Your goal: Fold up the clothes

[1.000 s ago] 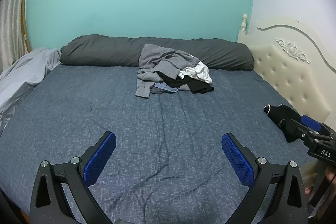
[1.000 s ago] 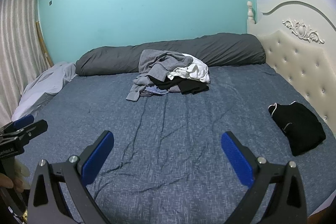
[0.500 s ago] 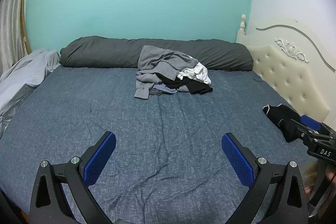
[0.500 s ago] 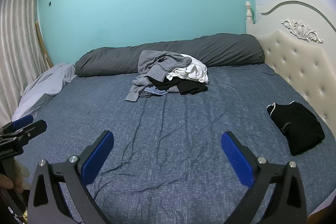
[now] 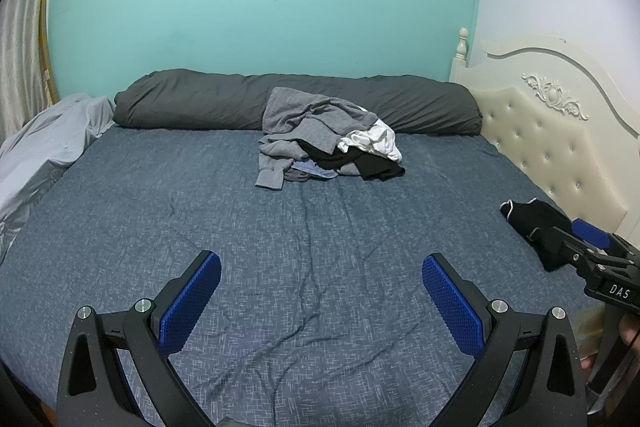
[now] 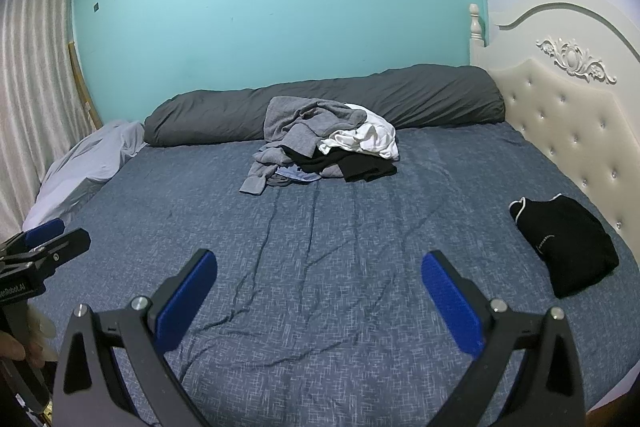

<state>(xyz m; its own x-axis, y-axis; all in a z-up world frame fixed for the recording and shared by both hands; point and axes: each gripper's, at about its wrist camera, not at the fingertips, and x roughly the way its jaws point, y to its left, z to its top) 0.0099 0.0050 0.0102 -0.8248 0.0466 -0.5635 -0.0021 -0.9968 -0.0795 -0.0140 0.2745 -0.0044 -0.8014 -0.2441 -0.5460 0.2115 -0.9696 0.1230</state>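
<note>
At the bed's far-left corner a pale grey sheet lay bunched over the edge, and a dark grey bolster ran along the whole far edge against the wall. The left gripper hung above the near edge with its blue-padded fingers spread wide and nothing between them. The pile of clothes sat at the middle of the far edge, touching the bolster, with grey tops tangled over black pieces and a white one, well apart from both tools. The right gripper was likewise open and empty over the near edge. A black folded garment lay near the right edge, just beside the headboard. Folding had apparently not begun on the pile. The main risk was the tangle: a pinch on the top grey layer would likely drag the white and black pieces along, or catch two garments at once. The long reach to the far edge could also make a shallow pinch slip, and a pull toward the near edge might rumple the bedcover.
</note>
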